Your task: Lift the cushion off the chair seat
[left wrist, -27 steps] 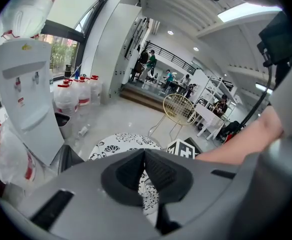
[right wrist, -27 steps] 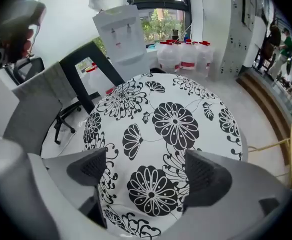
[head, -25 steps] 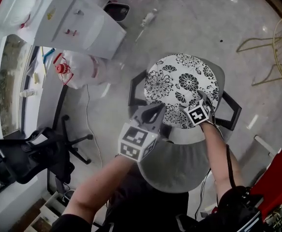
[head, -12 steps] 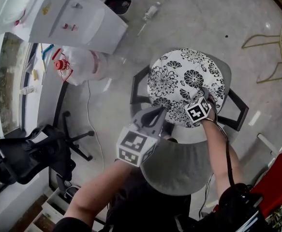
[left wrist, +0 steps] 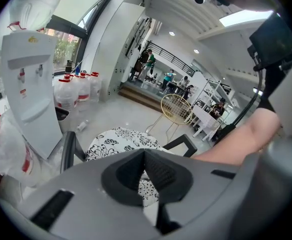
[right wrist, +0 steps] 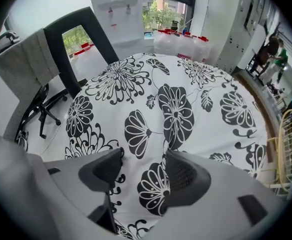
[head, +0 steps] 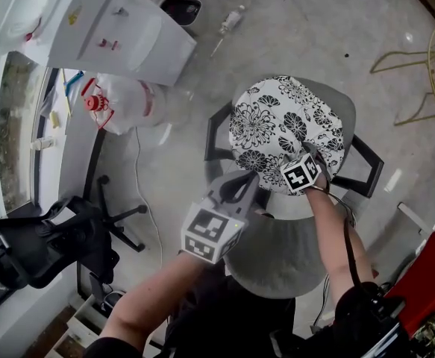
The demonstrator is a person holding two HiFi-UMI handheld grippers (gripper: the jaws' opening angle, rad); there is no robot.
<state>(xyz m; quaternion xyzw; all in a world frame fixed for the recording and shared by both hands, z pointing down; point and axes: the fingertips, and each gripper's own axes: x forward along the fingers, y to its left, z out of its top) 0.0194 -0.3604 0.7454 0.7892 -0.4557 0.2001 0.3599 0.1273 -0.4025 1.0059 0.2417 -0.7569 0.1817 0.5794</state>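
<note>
A round white cushion with black flower print lies on the seat of a grey chair with black armrests. My right gripper points steeply down at the cushion's near right edge. In the right gripper view its jaws are closing, with their pads pressed down into the cushion and a fold of fabric rising between them. My left gripper hovers over the near left rim of the cushion, apart from it. It is shut with nothing in it, and the cushion lies beyond its tips.
A white water dispenser stands at the upper left, with bagged water bottles beside it. A black office chair is at the left. A gold wire chair stands at the far right, a red object at the lower right.
My right gripper has sunk onto the cushion's near edge and its jaws have narrowed. The left gripper has hardly moved.
</note>
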